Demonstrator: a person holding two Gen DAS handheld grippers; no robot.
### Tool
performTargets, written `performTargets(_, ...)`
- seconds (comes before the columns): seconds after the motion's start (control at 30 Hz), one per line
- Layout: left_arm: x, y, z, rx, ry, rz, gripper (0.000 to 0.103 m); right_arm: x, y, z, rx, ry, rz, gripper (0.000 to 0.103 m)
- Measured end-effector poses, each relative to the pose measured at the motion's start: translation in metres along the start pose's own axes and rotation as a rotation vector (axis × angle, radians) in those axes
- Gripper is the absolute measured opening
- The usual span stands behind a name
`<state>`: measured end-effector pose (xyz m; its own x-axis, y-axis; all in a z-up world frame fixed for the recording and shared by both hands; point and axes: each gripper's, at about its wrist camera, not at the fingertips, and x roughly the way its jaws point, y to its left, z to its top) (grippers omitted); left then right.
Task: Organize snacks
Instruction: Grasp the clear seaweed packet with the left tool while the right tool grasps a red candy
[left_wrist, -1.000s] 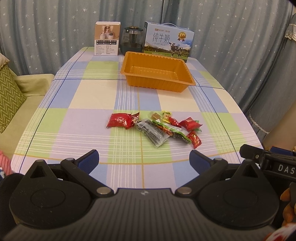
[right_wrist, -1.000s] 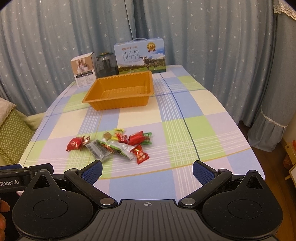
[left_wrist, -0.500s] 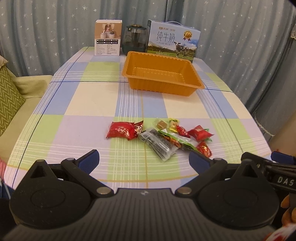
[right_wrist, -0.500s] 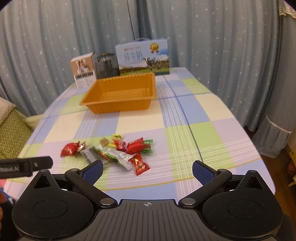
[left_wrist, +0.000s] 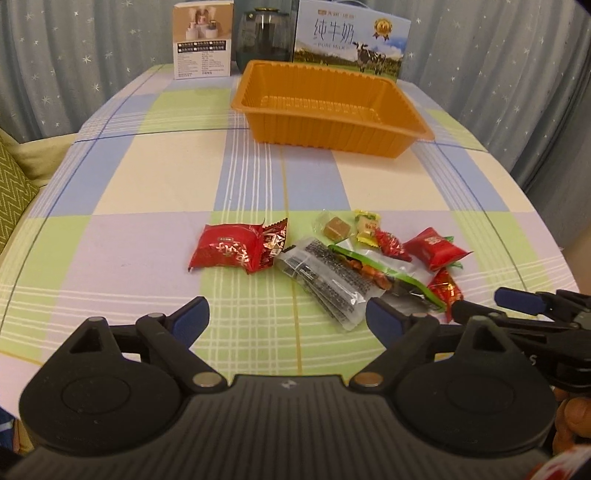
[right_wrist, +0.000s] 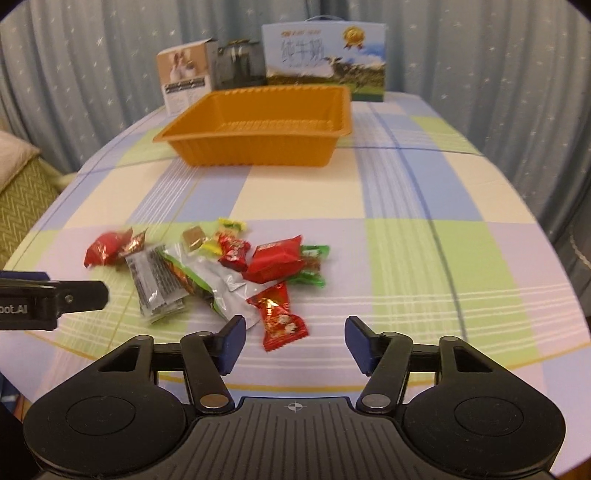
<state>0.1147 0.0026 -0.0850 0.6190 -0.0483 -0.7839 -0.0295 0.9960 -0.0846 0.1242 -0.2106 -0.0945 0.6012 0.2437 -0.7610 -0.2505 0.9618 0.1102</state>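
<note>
A pile of wrapped snacks lies on the checked tablecloth: a big red packet (left_wrist: 229, 249), a clear pack with black print (left_wrist: 325, 278), a green-edged pack (left_wrist: 384, 273) and several small red candies. An empty orange tray (left_wrist: 332, 107) stands behind them, also in the right wrist view (right_wrist: 258, 125). My left gripper (left_wrist: 286, 317) is open and empty, just short of the pile. My right gripper (right_wrist: 295, 341) is open and empty, with a red candy (right_wrist: 280, 317) lying between its fingertips. The red packet (right_wrist: 105, 249) shows at the pile's left end.
A white product box (left_wrist: 203, 40), a dark glass jar (left_wrist: 264, 37) and a blue milk carton (left_wrist: 351, 40) stand behind the tray against the curtain. A green cushion (right_wrist: 22, 199) lies off the table's left edge. The table edge curves away on the right.
Both grippers have moved forward and down toward the snack pile. The right gripper's jaws have narrowed somewhat and now flank a red candy. The snacks have not moved.
</note>
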Motion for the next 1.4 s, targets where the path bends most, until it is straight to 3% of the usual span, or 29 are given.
performTargets(0.27,0.019,-0.007,0.002,-0.008,0.011,-0.038,0.085,0.018,0.003,0.002,-0.027,0.008,-0.004,0.05)
performTargets(0.37,0.026,-0.01,0.004,-0.017,0.01,-0.049,0.083,0.022,0.003,0.002,-0.037,0.012,-0.007,0.037)
performTargets(0.5,0.034,-0.013,0.006,-0.026,0.006,-0.053,0.082,0.023,0.004,0.002,-0.037,0.005,-0.011,0.031)
performTargets(0.77,0.054,-0.024,0.014,-0.035,-0.001,-0.047,0.079,0.021,0.0,0.001,0.0,-0.005,-0.029,0.03)
performTargets(0.97,0.064,-0.029,0.013,0.013,0.016,-0.019,0.077,0.019,-0.001,0.0,0.014,-0.01,-0.04,0.03)
performTargets(1.17,0.052,-0.019,0.001,0.058,0.013,0.019,0.059,0.016,-0.003,0.0,0.033,-0.015,-0.049,0.03)
performTargets(1.4,0.055,-0.025,0.003,0.16,-0.017,0.016,0.058,0.017,-0.002,-0.001,0.035,-0.012,-0.049,0.03)
